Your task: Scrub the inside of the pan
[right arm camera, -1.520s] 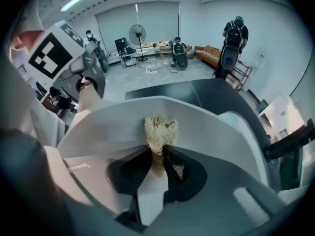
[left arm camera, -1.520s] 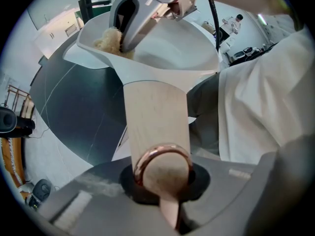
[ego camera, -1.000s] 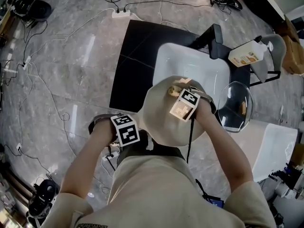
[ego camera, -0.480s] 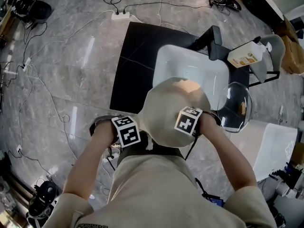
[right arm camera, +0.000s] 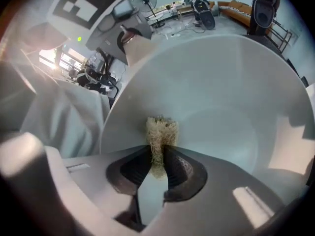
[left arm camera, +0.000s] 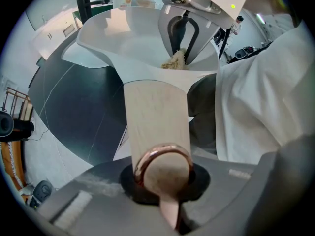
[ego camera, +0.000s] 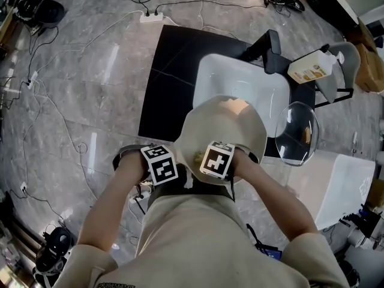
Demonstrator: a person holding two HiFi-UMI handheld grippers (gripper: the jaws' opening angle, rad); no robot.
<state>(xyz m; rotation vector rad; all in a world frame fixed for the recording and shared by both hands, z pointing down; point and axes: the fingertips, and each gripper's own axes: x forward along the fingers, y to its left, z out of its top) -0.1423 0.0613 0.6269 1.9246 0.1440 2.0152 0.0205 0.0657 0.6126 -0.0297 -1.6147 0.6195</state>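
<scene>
Pan hangs over the white sink, its wooden handle clamped in the left tool and pointing back toward the person. The right tool pinches a fibre scrubber at the inner wall by the handle, with the bowl opening beyond it.

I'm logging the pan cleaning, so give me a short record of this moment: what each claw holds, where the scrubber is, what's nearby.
left claw: shut on the wooden handle of the white pan
right claw: shut on the scrubber
scrubber: inside the white pan, at its inner wall on the handle side
white pan: held up at the near edge of the sink
nearby: glass lid and bottle, right of the sink
</scene>
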